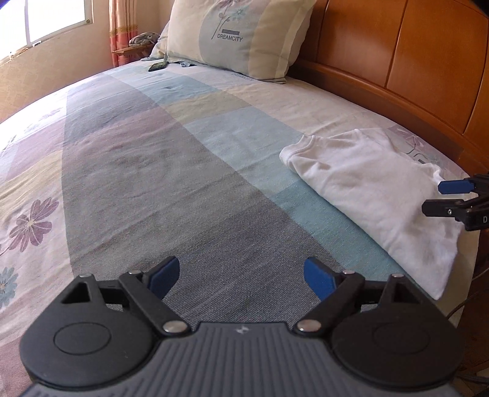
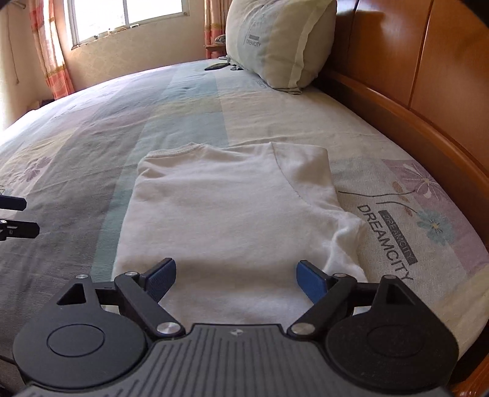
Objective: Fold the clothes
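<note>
A white garment (image 2: 226, 213), folded into a rough rectangle, lies flat on the bed sheet (image 2: 91, 158); in the left wrist view the same garment (image 1: 376, 189) sits at the right, near the bed's edge. My right gripper (image 2: 235, 278) hovers open over the garment's near end, with nothing pinched between its blue pads. My left gripper (image 1: 241, 276) is open over bare sheet, to the left of the garment. The right gripper's fingers (image 1: 452, 197) show at the right edge of the left wrist view, and the left gripper's fingers (image 2: 18, 216) show at the left edge of the right wrist view.
A pillow (image 1: 241, 36) printed DREAMCITY leans on the wooden headboard (image 1: 428, 61) along the right. A dark flat object (image 1: 158, 65) lies beside the pillow. A window (image 2: 128, 15) with curtains and a wall are at the far side.
</note>
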Tool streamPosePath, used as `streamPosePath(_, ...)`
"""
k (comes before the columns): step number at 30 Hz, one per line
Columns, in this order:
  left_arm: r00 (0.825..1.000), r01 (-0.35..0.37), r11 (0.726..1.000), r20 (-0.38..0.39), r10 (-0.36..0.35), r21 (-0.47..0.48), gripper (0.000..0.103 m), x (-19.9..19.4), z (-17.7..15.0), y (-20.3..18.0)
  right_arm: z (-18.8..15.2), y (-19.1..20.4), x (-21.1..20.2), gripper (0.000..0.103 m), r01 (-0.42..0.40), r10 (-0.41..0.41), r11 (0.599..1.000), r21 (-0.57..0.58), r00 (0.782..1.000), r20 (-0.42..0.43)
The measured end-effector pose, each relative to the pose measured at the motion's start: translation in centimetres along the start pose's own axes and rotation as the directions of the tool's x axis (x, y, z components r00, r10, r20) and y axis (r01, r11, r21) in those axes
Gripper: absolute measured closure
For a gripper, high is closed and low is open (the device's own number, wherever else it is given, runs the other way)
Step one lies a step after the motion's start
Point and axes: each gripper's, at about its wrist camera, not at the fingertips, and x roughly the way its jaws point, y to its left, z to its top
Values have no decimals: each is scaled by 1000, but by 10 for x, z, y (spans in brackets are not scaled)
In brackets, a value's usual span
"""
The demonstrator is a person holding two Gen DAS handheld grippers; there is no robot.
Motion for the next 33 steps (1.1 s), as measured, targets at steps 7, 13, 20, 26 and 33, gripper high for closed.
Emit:
streamPosePath(7,995,-94,995,13,94,-28,14,-23,-6,14,1,35,22,5,-5,-1,995,-97,998,-65)
streamPosePath(13,988,-141,982,51,149,-125,14,-43,-16,31,32,42,24,2,-31,29,993,-118,999,-20)
streamPosePath(20,976,-180,959,81,202,-221,14,-64,-33,47,60,49,45,2,-28,22,993,-115,998,-59)
streamPosePath(26,972,-180,948,101,212,-263,14,-76,-46,55,82,53,90,2,82,-89,993,-89,992,-85)
streamPosePath(33,969,-169,947,129,211,-274,14,-88,-54,66,99,63,113,1,105,-108,993,-52,992,-58)
